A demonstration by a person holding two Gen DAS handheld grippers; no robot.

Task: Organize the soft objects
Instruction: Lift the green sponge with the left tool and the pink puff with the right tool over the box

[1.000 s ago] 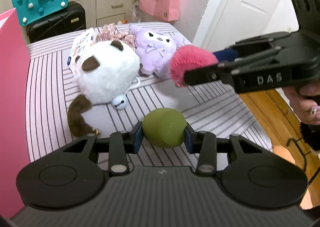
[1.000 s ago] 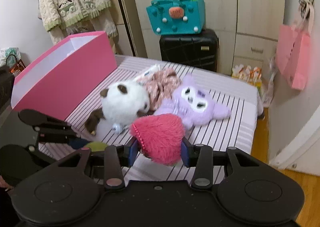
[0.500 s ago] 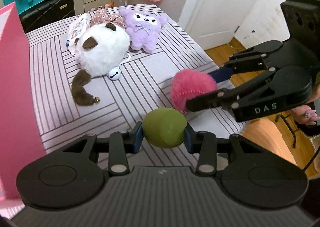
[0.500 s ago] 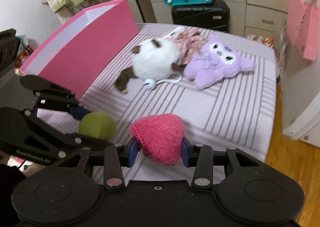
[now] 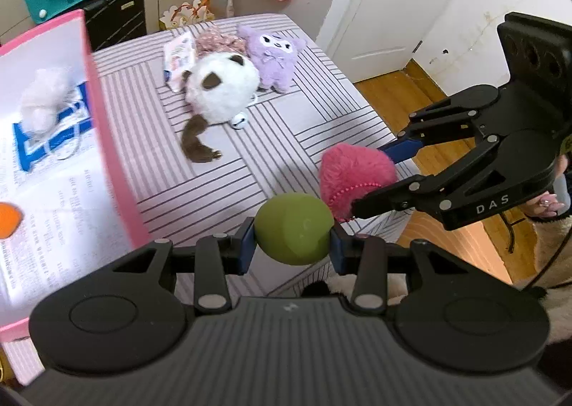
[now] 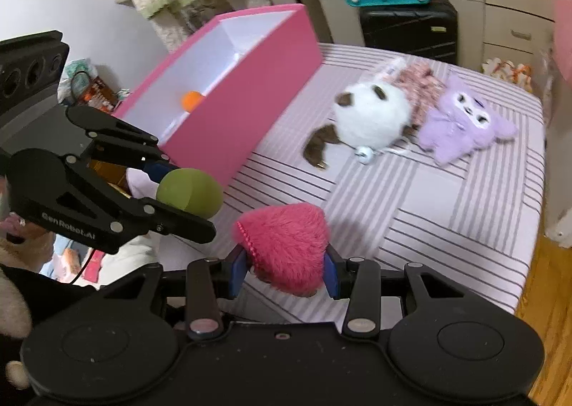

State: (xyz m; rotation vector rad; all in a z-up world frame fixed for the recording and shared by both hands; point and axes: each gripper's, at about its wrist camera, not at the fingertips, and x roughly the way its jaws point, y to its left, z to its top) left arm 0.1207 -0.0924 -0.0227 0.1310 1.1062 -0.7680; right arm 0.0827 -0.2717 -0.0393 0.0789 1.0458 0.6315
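- Green ball (image 5: 293, 232): clamped between the pads of the left gripper (image 5: 292, 245), held clear of the striped bed (image 5: 343, 113), beside the pink box (image 6: 243, 84).
- Pink fuzzy heart (image 6: 286, 245): pinched in the narrowly parted right gripper (image 6: 285, 272), just right of the ball.
- Box interior: an orange ball (image 6: 191, 99) and a blurred white item, possibly a plush.
- Farther up the bed: white-and-brown plush (image 5: 221, 91), purple plush (image 5: 273, 55).
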